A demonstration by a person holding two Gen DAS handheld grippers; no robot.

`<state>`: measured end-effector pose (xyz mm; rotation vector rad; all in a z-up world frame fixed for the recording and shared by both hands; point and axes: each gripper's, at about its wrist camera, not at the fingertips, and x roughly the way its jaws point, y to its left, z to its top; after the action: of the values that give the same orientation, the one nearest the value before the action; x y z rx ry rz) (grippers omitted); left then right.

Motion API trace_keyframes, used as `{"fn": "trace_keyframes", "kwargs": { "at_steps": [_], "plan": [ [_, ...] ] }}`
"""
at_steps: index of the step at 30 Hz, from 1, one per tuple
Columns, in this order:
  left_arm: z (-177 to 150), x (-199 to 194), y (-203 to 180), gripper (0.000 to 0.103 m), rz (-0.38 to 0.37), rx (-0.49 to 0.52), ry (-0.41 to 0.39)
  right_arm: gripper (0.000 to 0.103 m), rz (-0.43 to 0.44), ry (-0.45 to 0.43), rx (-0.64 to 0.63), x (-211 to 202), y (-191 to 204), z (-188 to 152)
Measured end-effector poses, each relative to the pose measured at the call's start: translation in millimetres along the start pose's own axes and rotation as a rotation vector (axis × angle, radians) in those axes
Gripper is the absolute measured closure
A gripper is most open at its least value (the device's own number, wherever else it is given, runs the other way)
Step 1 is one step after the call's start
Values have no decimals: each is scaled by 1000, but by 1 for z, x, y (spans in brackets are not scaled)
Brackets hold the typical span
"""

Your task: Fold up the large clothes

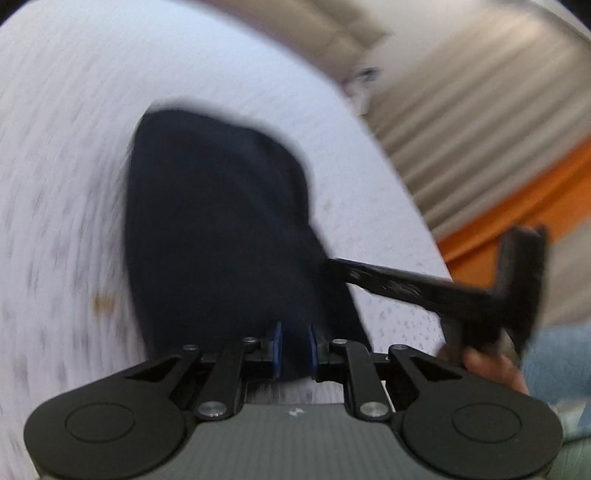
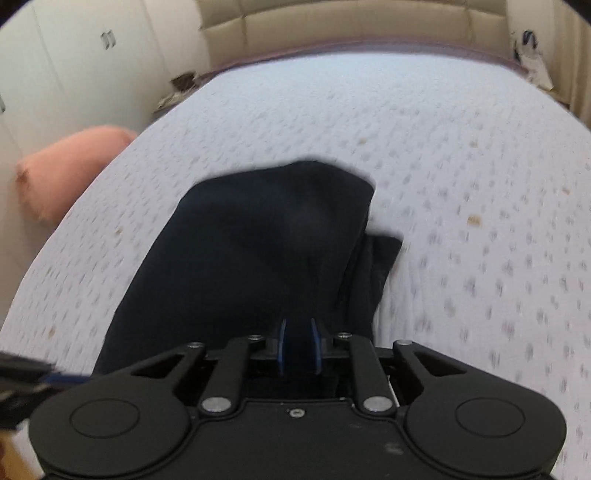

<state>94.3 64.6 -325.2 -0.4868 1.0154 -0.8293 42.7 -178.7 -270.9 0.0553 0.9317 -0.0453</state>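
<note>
A dark navy garment (image 1: 218,221) lies on a white dotted mattress (image 1: 74,147) and runs up toward both cameras. My left gripper (image 1: 295,347) is shut on the garment's near edge, with dark cloth filling the gap between its blue pads (image 1: 277,343). In the right wrist view the same garment (image 2: 258,240) spreads out ahead, with a folded flap at its right side. My right gripper (image 2: 298,343) is shut on another part of that near edge. The right gripper's black body (image 1: 480,291) also shows at the right of the left wrist view, held by a hand (image 1: 491,369).
A pink pillow (image 2: 70,166) lies beside the mattress (image 2: 461,184) on the left. A beige padded headboard (image 2: 351,22) stands at the far end, white cupboards (image 2: 55,55) at far left. An orange cloth (image 1: 535,206) and slatted beige surface (image 1: 480,110) lie beyond the mattress edge.
</note>
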Motion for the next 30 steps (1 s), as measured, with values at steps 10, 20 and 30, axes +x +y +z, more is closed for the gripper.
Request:
{"fn": "trace_keyframes", "kwargs": {
  "at_steps": [10,20,30],
  "plan": [
    [1,13,-11,84,96,-67,-18,61,-25,104,69,-28,-6,-2],
    [21,-87,-157,40,410,237,-200,28,-34,82,9,-158,6,-7],
    [36,-157,-286,7,755,401,-362,20,-102,-90,-58,-256,41,37]
  ]
}}
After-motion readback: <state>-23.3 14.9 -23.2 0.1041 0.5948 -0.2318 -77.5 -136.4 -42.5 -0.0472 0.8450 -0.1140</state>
